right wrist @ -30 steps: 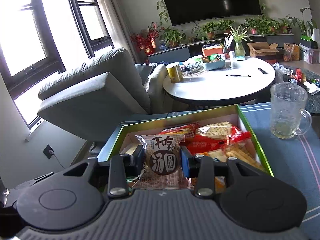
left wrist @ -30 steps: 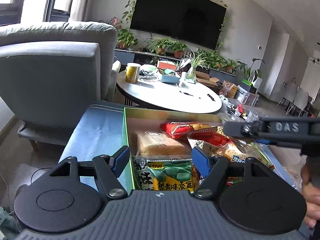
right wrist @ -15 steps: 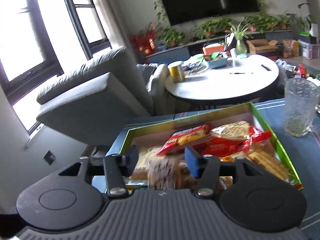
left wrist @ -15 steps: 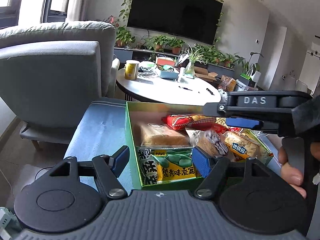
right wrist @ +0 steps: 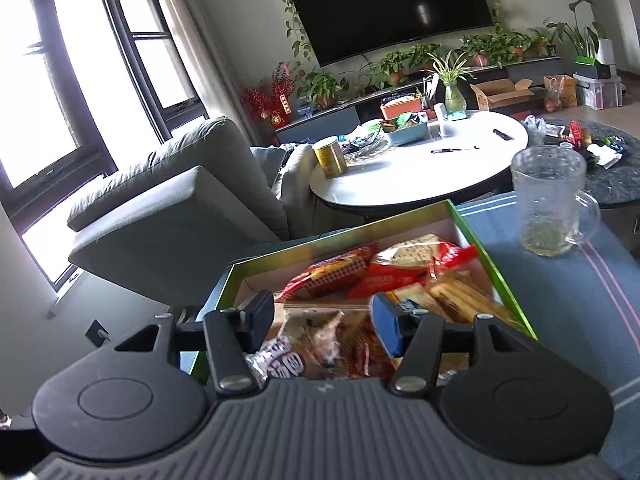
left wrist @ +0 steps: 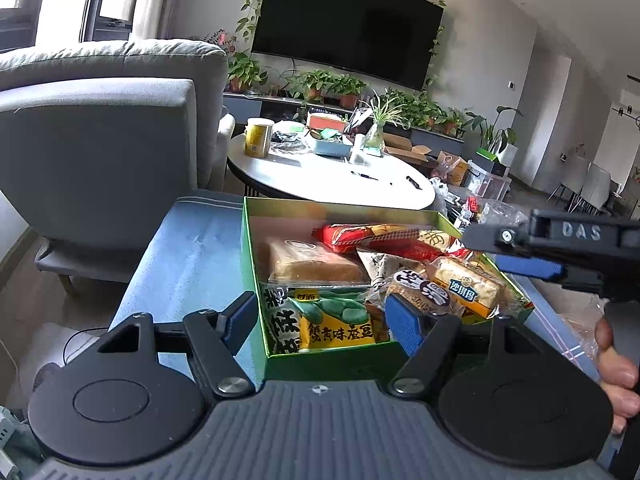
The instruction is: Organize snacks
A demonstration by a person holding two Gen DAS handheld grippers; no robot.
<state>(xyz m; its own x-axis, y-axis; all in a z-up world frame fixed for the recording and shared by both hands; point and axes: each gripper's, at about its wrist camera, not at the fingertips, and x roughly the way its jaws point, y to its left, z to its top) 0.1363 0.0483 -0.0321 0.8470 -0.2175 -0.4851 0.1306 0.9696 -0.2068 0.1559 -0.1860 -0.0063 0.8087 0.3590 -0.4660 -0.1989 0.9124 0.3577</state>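
Snack packets [left wrist: 352, 280] crowd the green box [left wrist: 250, 264]; blue cloth [left wrist: 188, 264] beside it lies open; glass mug [right wrist: 550, 204] stands right.

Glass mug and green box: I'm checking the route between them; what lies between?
In the right wrist view, only bare blue striped cloth separates the glass mug from the green box.

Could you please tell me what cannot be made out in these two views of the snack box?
- Box floor: both views, covered by packets.
- Round-label packet: right wrist view, blurred, partly behind the right gripper.
- Green packet: left wrist view, bottom hidden by the near wall.
- Right gripper jaws: left wrist view, cut off by the edge.
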